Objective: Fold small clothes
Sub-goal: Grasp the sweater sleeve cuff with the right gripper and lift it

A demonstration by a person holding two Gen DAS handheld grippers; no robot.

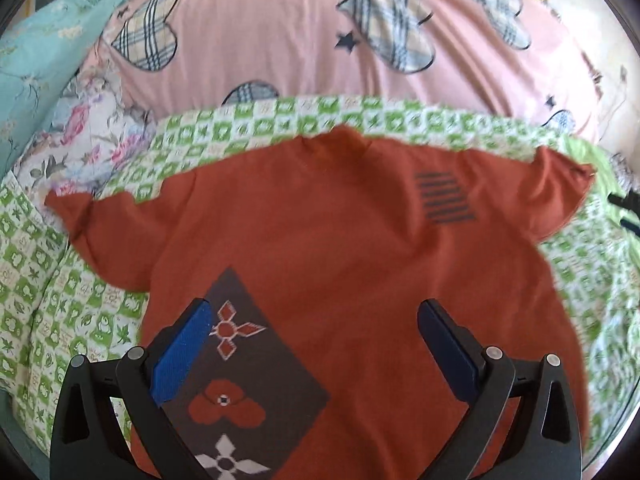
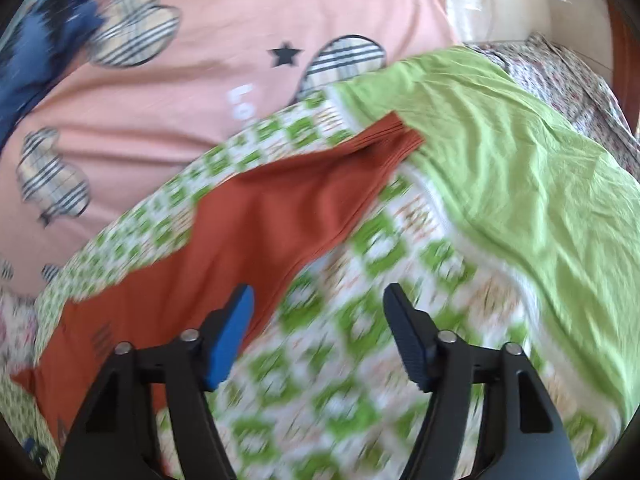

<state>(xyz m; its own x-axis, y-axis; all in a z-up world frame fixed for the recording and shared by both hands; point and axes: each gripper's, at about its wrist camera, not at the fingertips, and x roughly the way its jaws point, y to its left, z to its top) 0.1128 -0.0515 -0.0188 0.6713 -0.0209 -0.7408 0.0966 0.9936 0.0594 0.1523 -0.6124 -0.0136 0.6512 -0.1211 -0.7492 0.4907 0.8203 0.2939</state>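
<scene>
The soft, light orange shirt [image 1: 340,248] lies flat mid-blanket [image 1: 60,280]; both the left gripper [image 1: 314,340] and right gripper [image 2: 318,320] gape empty, so pinch a sleeve hem.

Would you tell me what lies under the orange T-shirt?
The orange T-shirt lies on a green-and-white checked cover, visible all around it; whatever is directly beneath the shirt stays hidden.

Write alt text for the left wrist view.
A rust-orange T-shirt lies spread flat on a green-and-white checked sheet, with the left tool open above its lower half. A pink blanket with plaid hearts lies behind.
</scene>
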